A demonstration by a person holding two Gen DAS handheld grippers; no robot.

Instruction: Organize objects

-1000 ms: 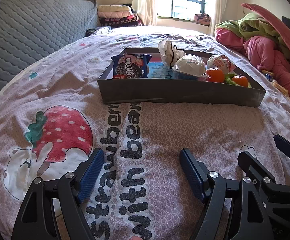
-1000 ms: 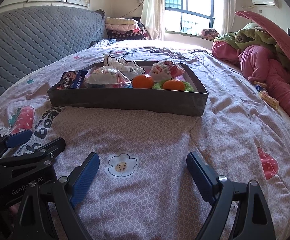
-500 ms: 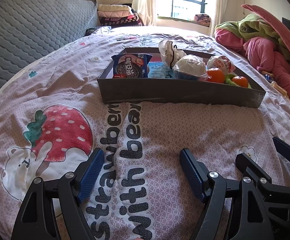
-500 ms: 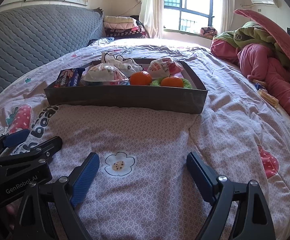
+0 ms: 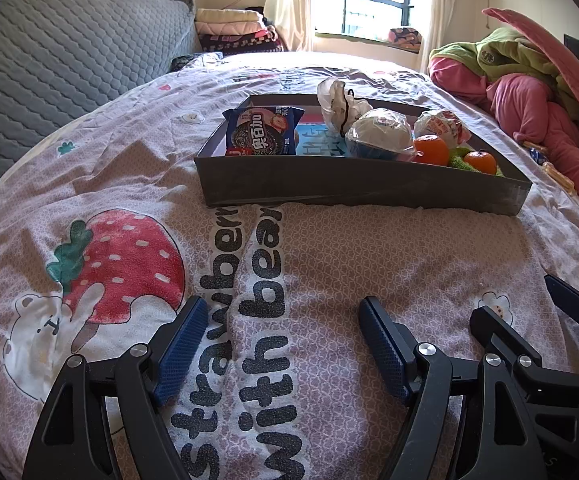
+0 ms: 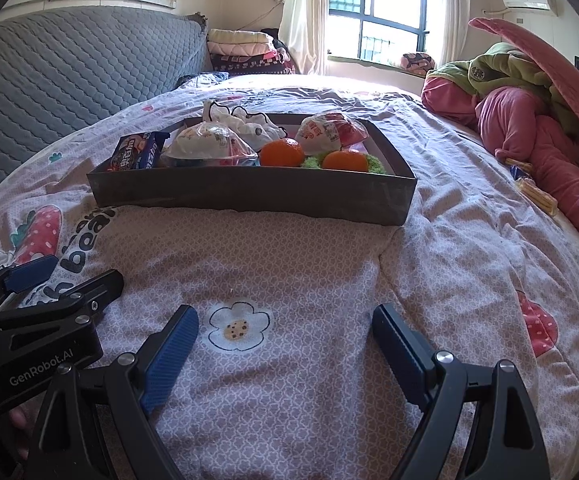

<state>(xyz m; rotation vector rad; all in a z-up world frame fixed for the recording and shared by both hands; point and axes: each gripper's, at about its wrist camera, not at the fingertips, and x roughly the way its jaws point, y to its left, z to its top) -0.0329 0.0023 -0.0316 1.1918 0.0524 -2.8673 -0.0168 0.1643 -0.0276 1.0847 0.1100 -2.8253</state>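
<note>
Little has shifted since the earlier frames: both grippers hold nearly the same station, the right view drawn only slightly closer to the tray. Left gripper (image 5: 279, 330) has its jaws spread wide and empty, low over the printed quilt (image 5: 369, 248). Right gripper (image 6: 285, 336) is likewise spread and carries nothing; it lies just beside the left one, each showing at the edge of the other's view. Ahead of both, well apart from the fingertips, sits the dark tray (image 6: 249, 194) on the bed, its long axis running crosswise to the line of approach, near wall facing the grippers. Contents noted: a blue biscuit packet (image 5: 263, 132) at the left end, a wrapped round item (image 5: 379, 134), two oranges (image 6: 281, 152) on a green item (image 6: 371, 162) toward the right end, and white bundles behind. Judgement: the biscuit packet lies nearer the left gripper and the oranges nearer the right; either must travel forward and over the near wall. Some small packets (image 6: 535, 196) lie loose on the quilt far right, on the right gripper's side.
</note>
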